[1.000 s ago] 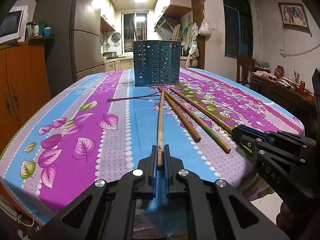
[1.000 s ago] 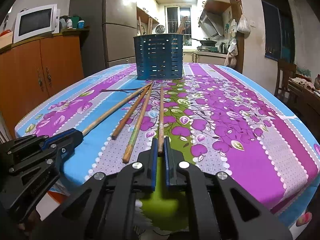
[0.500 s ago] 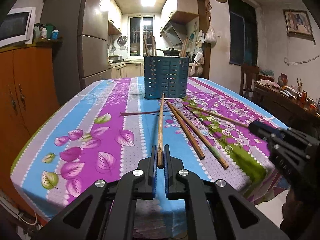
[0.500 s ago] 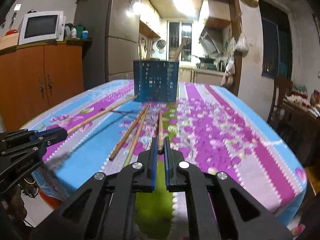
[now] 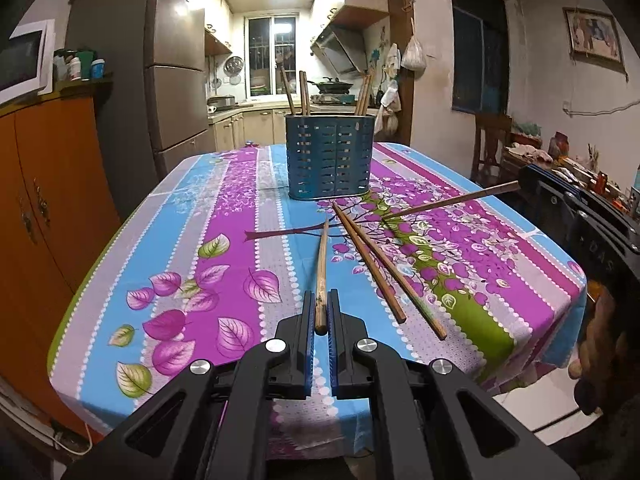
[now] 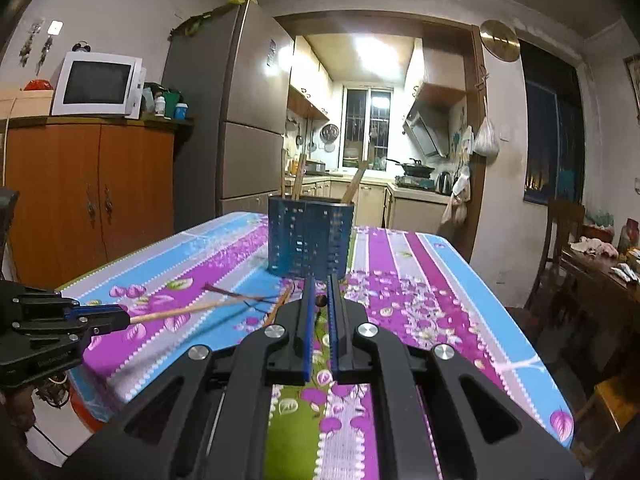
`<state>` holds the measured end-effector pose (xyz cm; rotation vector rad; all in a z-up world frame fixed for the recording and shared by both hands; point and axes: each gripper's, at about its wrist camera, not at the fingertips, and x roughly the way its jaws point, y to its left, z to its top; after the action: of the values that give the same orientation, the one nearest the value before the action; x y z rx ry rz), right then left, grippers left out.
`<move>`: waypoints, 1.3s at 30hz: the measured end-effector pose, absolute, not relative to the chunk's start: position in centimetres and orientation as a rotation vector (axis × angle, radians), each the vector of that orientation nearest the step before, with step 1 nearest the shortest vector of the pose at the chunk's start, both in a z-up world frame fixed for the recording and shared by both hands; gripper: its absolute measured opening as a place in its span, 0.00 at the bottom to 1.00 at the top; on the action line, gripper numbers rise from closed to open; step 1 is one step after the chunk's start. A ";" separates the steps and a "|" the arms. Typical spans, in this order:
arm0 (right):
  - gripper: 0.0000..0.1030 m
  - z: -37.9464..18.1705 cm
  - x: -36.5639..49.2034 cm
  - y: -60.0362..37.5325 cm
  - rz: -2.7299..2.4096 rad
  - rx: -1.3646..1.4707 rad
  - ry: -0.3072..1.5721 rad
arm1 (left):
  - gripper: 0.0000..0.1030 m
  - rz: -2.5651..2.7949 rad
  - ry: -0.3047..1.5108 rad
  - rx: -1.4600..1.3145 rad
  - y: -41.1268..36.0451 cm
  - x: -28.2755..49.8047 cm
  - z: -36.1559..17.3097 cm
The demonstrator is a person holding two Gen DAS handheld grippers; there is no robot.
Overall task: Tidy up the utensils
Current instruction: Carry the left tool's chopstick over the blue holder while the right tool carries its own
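1. Since the earlier frames, both grippers have risen from the table, each taking one chopstick with it. A second ago all four loose chopsticks lay flat on the cloth; two now remain there.
2. In the left wrist view, the left gripper sits at bottom centre, its blue-lined jaws closed on the near end of the left chopstick. The stick slopes away toward the centre of the frame, its far tip low over the cloth.
3. At the right edge of that view, the right gripper holds the right chopstick, which angles down and left toward the tablecloth.
4. In the right wrist view, the right gripper is clamped at lower centre. Only the stick's dark end shows between the jaws, because the camera looks almost straight along it.
5. Each stick is pinched by one end, likely so the free end can be tipped into the holder first.
6. The blue slotted utensil holder stands upright at centre frame, at the far end of the table, with several chopsticks already leaning inside.
7. Two chopsticks lie side by side on the cloth, centre right, well short of the holder and yet to be collected.
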<state>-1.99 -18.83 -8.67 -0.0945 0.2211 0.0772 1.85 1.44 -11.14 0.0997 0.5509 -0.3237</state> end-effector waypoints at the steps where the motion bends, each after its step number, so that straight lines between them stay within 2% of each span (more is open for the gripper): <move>1: 0.04 -8.4 -2.0 -18.9 0.081 -0.091 0.219 | 0.07 -0.326 0.550 0.098 1.6 1.9 -10.7; 15: 0.04 -2.5 1.4 -20.8 0.179 -0.043 0.194 | 0.07 -0.386 0.532 -0.005 3.3 5.1 -3.0; 34: 0.04 2.3 7.8 -20.5 0.249 0.007 0.409 | 0.07 -0.457 0.711 0.045 0.5 12.3 2.5; 39: 0.04 2.8 8.8 -20.4 0.253 0.008 0.442 | 0.07 -0.455 0.711 0.059 0.5 12.8 3.8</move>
<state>8.77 -20.41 2.84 0.0081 0.4424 0.2532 12.77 0.49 3.80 0.0592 0.7112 -0.4551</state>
